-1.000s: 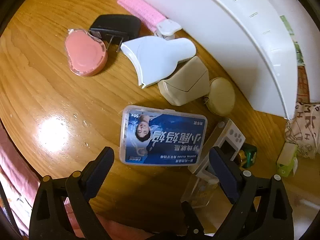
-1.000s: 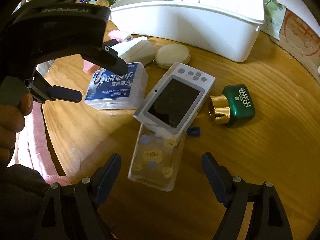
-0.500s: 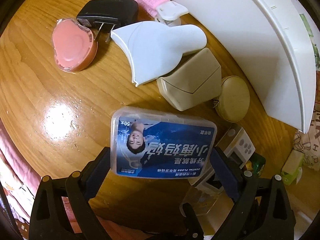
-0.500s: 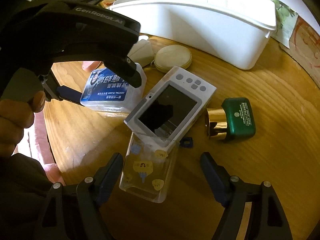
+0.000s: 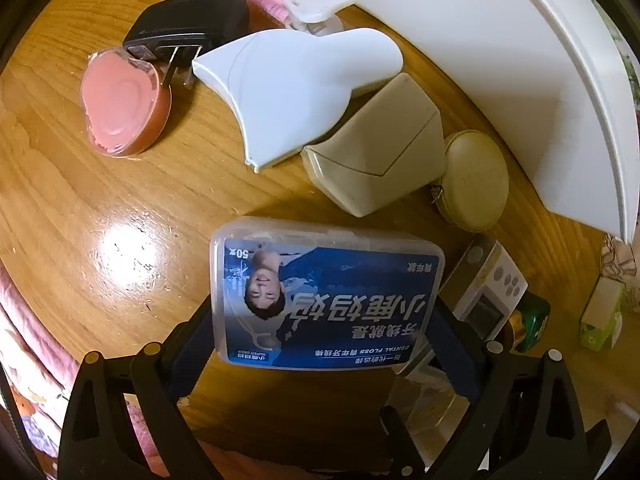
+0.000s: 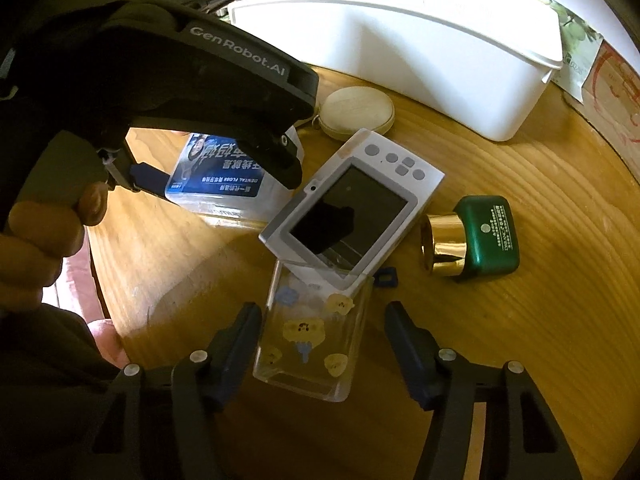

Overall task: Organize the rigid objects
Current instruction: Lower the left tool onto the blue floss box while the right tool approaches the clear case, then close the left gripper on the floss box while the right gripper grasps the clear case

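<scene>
Your left gripper [image 5: 320, 332] has dropped over the dental floss box [image 5: 326, 300], which lies on the bench [image 5: 120, 208]; its jaws are wide, flanking the box's ends without clearly pressing. Your right gripper [image 6: 320, 344] has just been narrowing around the clear phone case [image 6: 312, 340], not yet pinching. Both picks look imminent; the white bin [image 6: 400, 52] waits behind.

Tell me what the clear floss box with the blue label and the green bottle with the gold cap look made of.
Clear floss box with the blue label: seemingly thin translucent plastic, frosted at the rounded edges, with a glossy printed label. Green bottle with the gold cap: dark green body, glass or hard plastic, unclear which; its cap is mirror-bright, likely metallised plastic or metal.
</scene>
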### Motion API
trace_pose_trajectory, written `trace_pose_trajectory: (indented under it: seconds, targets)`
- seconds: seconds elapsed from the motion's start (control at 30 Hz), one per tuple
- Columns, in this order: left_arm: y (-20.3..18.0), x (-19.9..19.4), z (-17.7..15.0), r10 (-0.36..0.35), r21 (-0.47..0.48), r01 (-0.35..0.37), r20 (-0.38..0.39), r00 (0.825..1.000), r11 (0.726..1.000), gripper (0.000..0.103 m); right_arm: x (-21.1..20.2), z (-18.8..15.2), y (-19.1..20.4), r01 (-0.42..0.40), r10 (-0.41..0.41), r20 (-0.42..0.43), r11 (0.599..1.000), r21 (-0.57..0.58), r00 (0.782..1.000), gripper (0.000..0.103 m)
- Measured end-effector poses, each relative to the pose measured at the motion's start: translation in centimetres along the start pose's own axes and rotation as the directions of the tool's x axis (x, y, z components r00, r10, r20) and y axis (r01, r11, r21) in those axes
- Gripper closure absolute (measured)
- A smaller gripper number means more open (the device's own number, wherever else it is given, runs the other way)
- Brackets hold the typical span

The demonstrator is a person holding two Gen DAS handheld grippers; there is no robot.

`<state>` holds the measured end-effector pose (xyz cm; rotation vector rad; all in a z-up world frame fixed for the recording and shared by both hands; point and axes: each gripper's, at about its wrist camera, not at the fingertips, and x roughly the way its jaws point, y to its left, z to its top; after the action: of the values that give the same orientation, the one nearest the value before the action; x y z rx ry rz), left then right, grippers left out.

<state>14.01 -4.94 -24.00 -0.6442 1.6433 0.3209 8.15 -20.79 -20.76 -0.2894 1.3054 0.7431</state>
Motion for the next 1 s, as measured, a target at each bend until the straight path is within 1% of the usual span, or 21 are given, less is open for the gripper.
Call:
trace_pose_trajectory:
  seconds: [0.07,0.3,0.43,0.5,0.6,0.87,0.97,1.0]
  targets:
    - [0.1,0.0,-0.3,-0.007,0.005,0.007,0.004,1.0,1.0,0.006,0.1,-0.1,0.4,0.001,-0.001,-0.007,1.0,-0.006,1.0,0.047]
    - [2.3,0.0,-2.3,-0.036,-0.014,0.036,0.001,0.999,0.999,0.006,0.1,-0.2,1.5,0.048,-0.048,-0.022,0.999,-0.023,0.999,0.048]
    - [3.3,0.1,-2.7,-0.051,-0.019,0.051,-0.003,0.999,0.999,0.006,0.2,-0.2,2.4,0.074,-0.075,-0.032,0.997,-0.034,0.997,0.048]
    - [4.0,0.3,-2.3,-0.056,-0.021,0.056,-0.001,0.998,0.998,0.006,0.4,0.6,2.7,0.087,-0.089,-0.037,0.995,-0.041,0.995,0.049]
    - [4.5,0.2,-2.9,-0.068,-0.024,0.069,0.01,0.998,0.997,0.007,0.4,0.7,3.1,0.091,-0.093,-0.042,0.995,-0.042,0.995,0.049]
    - [6.8,-0.3,-4.3,-0.072,-0.05,0.075,0.055,0.996,0.996,0.007,0.3,0.6,5.1,0.097,-0.098,-0.01,0.993,-0.072,0.995,0.049]
    - [7.1,-1.2,-5.2,-0.074,-0.06,0.08,0.094,0.993,0.995,0.007,0.2,0.9,5.7,0.092,-0.091,0.015,0.992,-0.085,0.996,0.05]
    - [7.3,-1.7,-5.5,-0.077,-0.061,0.085,0.118,0.99,0.995,0.007,0.0,0.9,5.8,0.091,-0.089,0.025,0.992,-0.088,0.996,0.05]
